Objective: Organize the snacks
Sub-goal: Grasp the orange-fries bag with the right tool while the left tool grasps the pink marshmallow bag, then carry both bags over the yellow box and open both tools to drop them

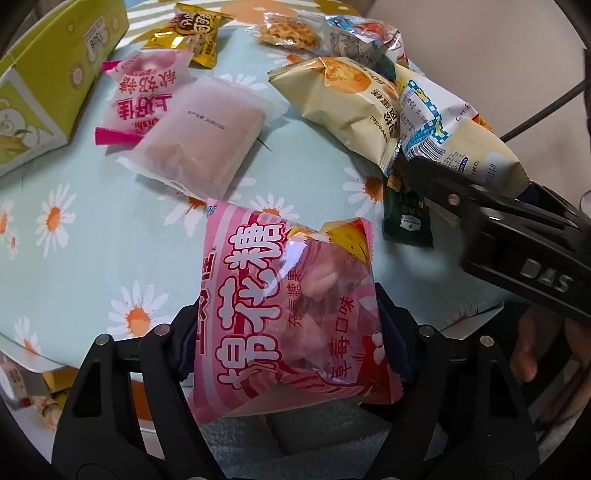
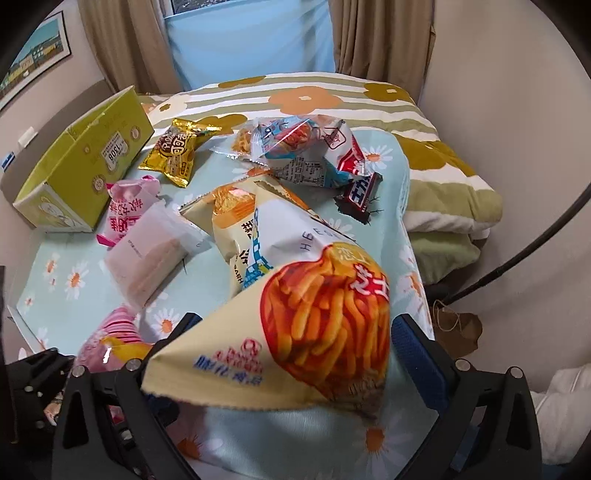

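My left gripper (image 1: 284,332) is shut on a pink marshmallow bag (image 1: 291,306), held over the near edge of the daisy-print table (image 1: 74,258). My right gripper (image 2: 295,354) is shut on a cream bag of fries-style chips (image 2: 295,314), lifted above the table; in the left wrist view this gripper (image 1: 402,162) and its bag (image 1: 454,125) are at the right. The pink marshmallow bag (image 2: 110,339) shows at the lower left of the right wrist view. A yellow-green cardboard box (image 1: 55,74) (image 2: 81,166) stands open at the table's far left.
Loose snacks lie on the table: a pale pink packet (image 1: 199,136), a pink candy bag (image 1: 144,92), a gold packet (image 1: 192,33), a cream egg-roll bag (image 1: 343,103), a waffle pack (image 1: 288,33), a dark green packet (image 1: 406,218) and a chocolate bar (image 2: 362,192). A folded quilt (image 2: 436,166) lies beyond.
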The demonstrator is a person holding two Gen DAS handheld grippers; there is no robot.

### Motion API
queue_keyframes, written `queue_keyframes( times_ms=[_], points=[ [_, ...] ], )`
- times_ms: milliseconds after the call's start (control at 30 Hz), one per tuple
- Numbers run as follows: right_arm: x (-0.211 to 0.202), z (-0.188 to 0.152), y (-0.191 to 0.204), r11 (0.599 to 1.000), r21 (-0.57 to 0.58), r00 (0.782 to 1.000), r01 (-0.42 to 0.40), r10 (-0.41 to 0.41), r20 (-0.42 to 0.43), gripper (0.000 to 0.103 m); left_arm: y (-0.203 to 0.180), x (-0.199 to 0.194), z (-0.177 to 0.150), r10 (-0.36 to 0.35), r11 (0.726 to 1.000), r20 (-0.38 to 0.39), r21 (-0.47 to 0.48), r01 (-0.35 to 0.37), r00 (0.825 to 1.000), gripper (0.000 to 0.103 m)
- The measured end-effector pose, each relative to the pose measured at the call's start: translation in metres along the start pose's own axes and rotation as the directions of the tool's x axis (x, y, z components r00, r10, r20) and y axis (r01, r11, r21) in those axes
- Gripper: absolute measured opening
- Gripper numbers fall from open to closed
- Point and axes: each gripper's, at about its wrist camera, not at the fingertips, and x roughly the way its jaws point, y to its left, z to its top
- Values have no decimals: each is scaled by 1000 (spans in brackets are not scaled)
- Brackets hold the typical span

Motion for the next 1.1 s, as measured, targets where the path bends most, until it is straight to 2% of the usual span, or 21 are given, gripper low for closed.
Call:
queue_keyframes(
  times_ms=[133,200,333,400,600,767,967,1100],
  points=[
    [5,0,-2,1000,0,1000,8,-8,-3,96,-1,-6,0,-13,1000,-13,-1,13,1000,75],
    [7,0,-2,1000,-8,1000,22,-22,-14,76,-3,-9,2,-11,1000,-6,13,11,1000,75],
    [10,-2,-2,1000,-14,999,19,-19,-26,69,-3,-15,7,-6,1000,9,24,6,1000,75],
    [7,-3,-2,1000,-12,1000,1,-1,-24,62,-3,-19,8,0,1000,19,27,-1,1000,75],
    [-15,-3,4,1000,0,1000,-14,14,19,61,-1,-45,9,15,999,65,45,-18,998,75],
    [-41,7,9,999,7,997,-34,34,63,61,4,-74,15,33,998,133,49,-39,991,75],
    [-68,30,29,998,-38,990,-58,62,123,61,30,-117,27,58,998,223,12,-62,973,75],
    [-84,49,54,995,-70,982,-73,84,172,61,57,-144,40,84,996,292,-17,-83,953,75]
  ],
)
